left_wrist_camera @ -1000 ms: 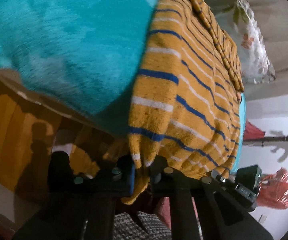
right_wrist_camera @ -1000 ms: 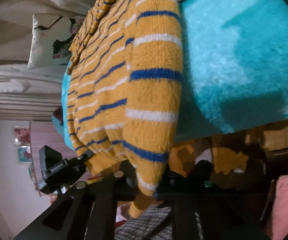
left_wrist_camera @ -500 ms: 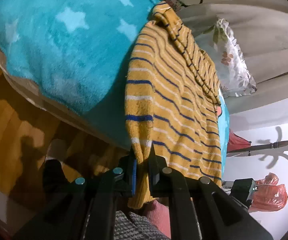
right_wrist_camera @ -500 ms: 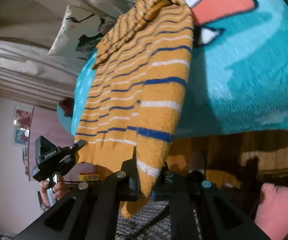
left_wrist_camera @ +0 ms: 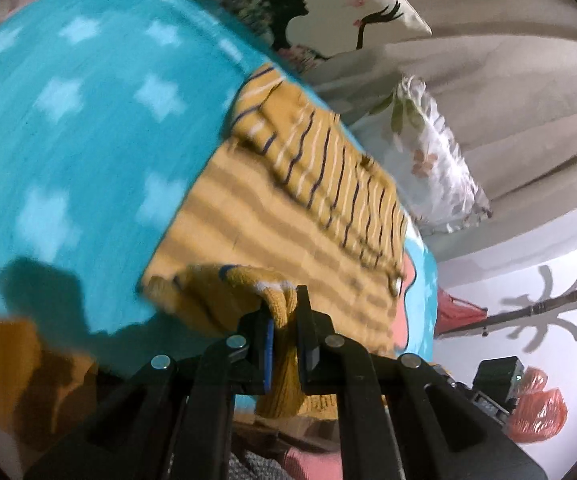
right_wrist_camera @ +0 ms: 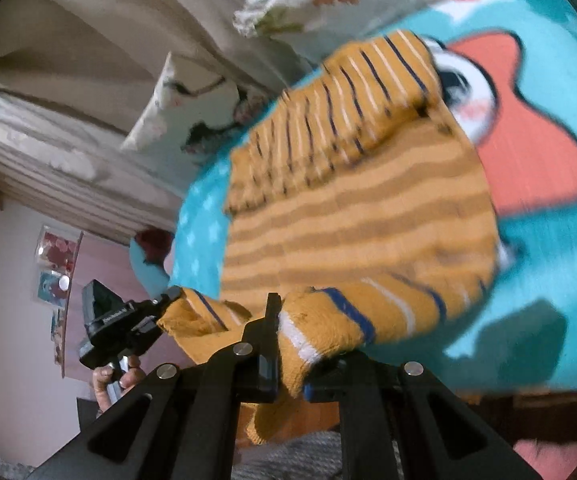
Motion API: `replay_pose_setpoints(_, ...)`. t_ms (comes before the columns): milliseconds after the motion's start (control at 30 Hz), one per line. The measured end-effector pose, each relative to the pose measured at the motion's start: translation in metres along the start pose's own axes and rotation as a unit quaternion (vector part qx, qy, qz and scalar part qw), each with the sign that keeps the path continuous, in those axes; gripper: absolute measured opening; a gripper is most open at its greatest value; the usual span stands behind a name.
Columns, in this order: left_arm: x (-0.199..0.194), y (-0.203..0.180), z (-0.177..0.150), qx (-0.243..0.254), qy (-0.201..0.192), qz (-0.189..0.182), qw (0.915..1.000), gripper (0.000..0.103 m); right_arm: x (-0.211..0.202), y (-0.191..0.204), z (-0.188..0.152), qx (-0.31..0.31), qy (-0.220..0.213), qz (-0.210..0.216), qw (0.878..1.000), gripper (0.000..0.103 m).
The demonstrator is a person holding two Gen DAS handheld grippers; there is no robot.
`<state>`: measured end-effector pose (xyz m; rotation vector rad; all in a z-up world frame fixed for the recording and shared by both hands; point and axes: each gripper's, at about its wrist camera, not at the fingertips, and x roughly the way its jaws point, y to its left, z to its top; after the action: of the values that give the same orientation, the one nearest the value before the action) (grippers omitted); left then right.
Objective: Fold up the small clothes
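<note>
A small mustard-yellow knit sweater [left_wrist_camera: 288, 216] with blue and white stripes lies on a turquoise blanket [left_wrist_camera: 68, 140]. My left gripper [left_wrist_camera: 286, 320] is shut on one corner of its near hem, which is lifted and rolled back over the body. My right gripper [right_wrist_camera: 288, 340] is shut on the other hem corner of the sweater [right_wrist_camera: 348, 208], also lifted. The far part with folded sleeves rests flat on the blanket. The left gripper also shows in the right wrist view [right_wrist_camera: 168, 300], pinching the hem.
Floral pillows [left_wrist_camera: 428, 152] and beige bedding lie beyond the sweater. The blanket [right_wrist_camera: 548, 240] carries an orange-red cartoon print. A wooden bed edge runs below the blanket. A coat stand [left_wrist_camera: 548, 308] and a red bag [left_wrist_camera: 536, 408] stand by the wall at right.
Both grippers have risen and swung forward with the hem, from hanging below the bed edge to over the blanket. The lower sweater now folds up over its body.
</note>
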<state>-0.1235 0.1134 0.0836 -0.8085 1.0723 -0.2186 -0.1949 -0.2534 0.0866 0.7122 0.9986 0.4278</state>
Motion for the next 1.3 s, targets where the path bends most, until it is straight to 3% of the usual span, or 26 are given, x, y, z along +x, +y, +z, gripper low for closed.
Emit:
replay_pose_setpoints(200, 0.046, -0.021, 0.085, 0.023, 0.004, -0.001, 0.9997, 0.008, 0.034, 0.012, 0.093, 0.007, -0.024, -0.021, 0.999, 0.009)
replay_pose_setpoints(467, 0.123, -0.034, 0.163, 0.042, 0.048, 0.010, 0.9979, 0.008, 0.080, -0.035, 0.173, 0.111, -0.055, -0.044, 0.991, 0.009)
replay_pose_setpoints(700, 0.171, -0.034, 0.201, 0.041, 0.073, 0.019, 0.9963, 0.008, 0.108, -0.057, 0.208, 0.146, -0.057, -0.068, 0.985, 0.009)
replay_pose_setpoints(967, 0.199, -0.030, 0.222, 0.021, 0.090, 0.024, 0.9954, 0.009, 0.127, -0.076, 0.234, 0.178, -0.061, -0.076, 0.979, 0.012)
replay_pose_setpoints(1100, 0.205, -0.026, 0.229, 0.004, 0.096, 0.019, 0.9952, 0.017, 0.133, -0.094, 0.239, 0.226, -0.069, -0.044, 0.971, 0.017)
replay_pose_setpoints(1300, 0.200, -0.018, 0.234, -0.020, 0.102, -0.013, 0.9945, 0.033, 0.133, -0.125, 0.238, 0.313, -0.095, 0.019, 0.945, 0.024)
